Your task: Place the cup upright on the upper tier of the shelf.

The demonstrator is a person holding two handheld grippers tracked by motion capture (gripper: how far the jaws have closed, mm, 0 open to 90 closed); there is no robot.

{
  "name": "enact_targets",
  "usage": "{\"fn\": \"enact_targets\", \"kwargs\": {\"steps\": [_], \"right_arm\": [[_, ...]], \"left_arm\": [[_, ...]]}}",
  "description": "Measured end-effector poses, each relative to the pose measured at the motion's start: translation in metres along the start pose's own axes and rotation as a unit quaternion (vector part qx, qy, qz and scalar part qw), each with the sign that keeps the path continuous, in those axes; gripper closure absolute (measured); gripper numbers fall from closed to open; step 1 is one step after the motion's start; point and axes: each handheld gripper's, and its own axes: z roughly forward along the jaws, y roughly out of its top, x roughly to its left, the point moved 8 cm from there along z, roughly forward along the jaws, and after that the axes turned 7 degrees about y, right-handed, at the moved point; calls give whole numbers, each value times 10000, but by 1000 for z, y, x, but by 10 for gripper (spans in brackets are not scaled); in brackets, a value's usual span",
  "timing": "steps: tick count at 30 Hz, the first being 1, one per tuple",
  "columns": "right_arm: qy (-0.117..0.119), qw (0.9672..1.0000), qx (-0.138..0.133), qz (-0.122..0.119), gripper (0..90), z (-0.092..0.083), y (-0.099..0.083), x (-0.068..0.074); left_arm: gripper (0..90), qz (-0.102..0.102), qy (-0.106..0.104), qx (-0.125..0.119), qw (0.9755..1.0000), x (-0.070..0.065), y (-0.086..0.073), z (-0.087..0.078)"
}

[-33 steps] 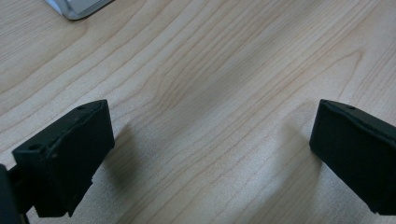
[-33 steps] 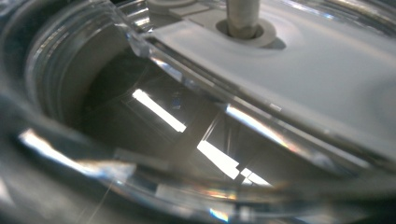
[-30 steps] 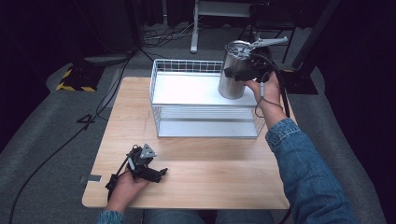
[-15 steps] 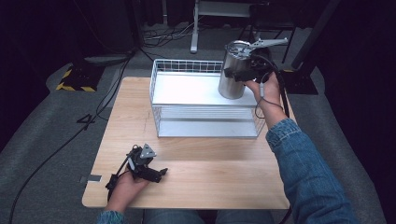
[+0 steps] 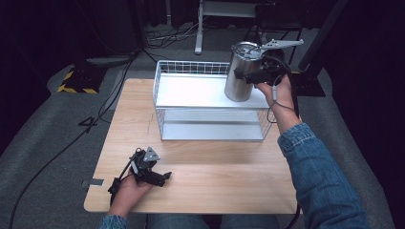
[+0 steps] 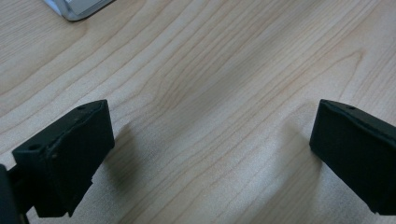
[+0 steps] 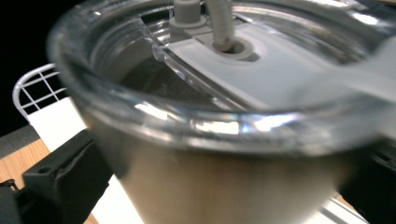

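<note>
Wooden table [image 5: 219, 191] bears a wire rack [image 5: 210, 125].

The near half of the wooden table [image 5: 229, 186] is left bare across the lower middle of the high view, so passage is allowed there between the left gripper [image 5: 160, 177] at lower left and the sleeve [image 5: 320, 176] at lower right. In the left gripper view, only wood grain is seen between the wide-spread jaws. The middle of the frame is blocked by the white wire rack [image 5: 210, 102], whose raised rim fences its top shelf. That shelf is bare on its left part; its right end is taken up by the steel tumbler [image 5: 241, 74] and the right gripper [image 5: 250, 76] clamped on it.
</note>
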Motion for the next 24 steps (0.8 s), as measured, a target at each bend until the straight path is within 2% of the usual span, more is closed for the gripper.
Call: {"fn": "enact_targets", "kwargs": {"steps": [6, 7, 17, 24], "right_arm": [[3, 10000, -72, -46, 4, -12, 1, 0], [23, 10000, -63, -42, 4, -18, 1, 2], [55, 9998, -133, -136, 5, -39, -1, 9], [190, 9995, -201, -177, 4, -59, -8, 21]], "left_arm": [[2, -11, -20, 0, 10000, 0, 0, 0], [2, 36, -23, -4, 10000, 0, 1, 0], [3, 36, -20, -8, 10000, 0, 1, 1], [4, 36, 3, -10, 10000, 0, 1, 1]]}}
